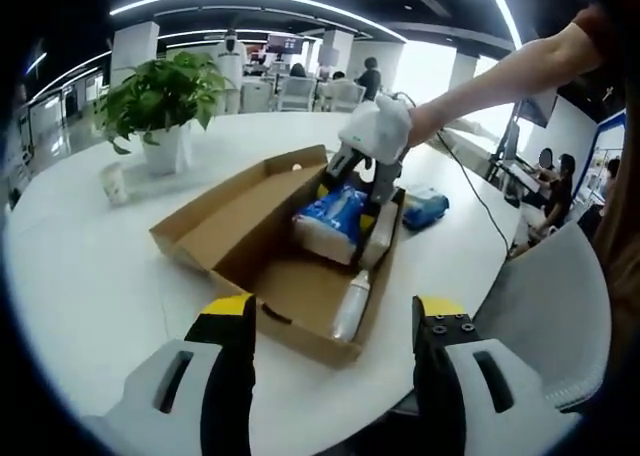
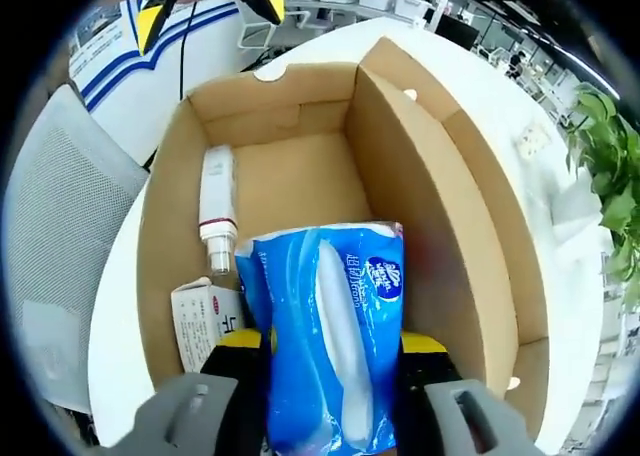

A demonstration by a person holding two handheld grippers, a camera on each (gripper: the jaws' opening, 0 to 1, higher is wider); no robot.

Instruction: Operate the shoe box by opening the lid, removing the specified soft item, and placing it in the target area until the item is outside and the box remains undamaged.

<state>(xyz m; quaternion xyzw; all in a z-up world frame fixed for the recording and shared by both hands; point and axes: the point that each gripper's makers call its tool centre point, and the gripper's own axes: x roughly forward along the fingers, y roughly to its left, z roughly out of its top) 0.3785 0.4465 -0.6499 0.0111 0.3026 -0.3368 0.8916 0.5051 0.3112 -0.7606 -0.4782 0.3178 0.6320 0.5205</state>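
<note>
Right gripper [image 2: 330, 361] is clamped on the blue tissue pack [image 2: 330, 336], with one yellow-tipped jaw pressing each side of the soft pack; the pack sits inside the open shoe box [image 2: 300, 171], at the end of the box nearest this gripper's camera; in the left gripper view the same right gripper [image 1: 362, 181] reaches down from a person's outstretched arm [image 1: 500, 81] and grips the tissue pack [image 1: 330, 221] within the shoe box [image 1: 290, 281]; the pack is inside the cardboard walls, not on the table. Left gripper [image 1: 335, 326] hovers at the near end of the box with its jaws spread apart and nothing between them. Box lid [image 1: 225, 221] is folded fully open and lies flat on the white table [image 1: 90, 276], hinged along one long side; a white bottle [image 2: 217, 211] lies along one inner wall of the box, and a small white carton [image 2: 205, 326] with printed text lies just beside the pack; a second blue packet [image 1: 425, 208] rests on the table outside the box, beyond its far end; a potted plant [image 1: 165, 106] and a white cup [image 1: 114, 183] stand well apart from the box; a grey mesh chair [image 1: 550, 306] stands at the table edge.
</note>
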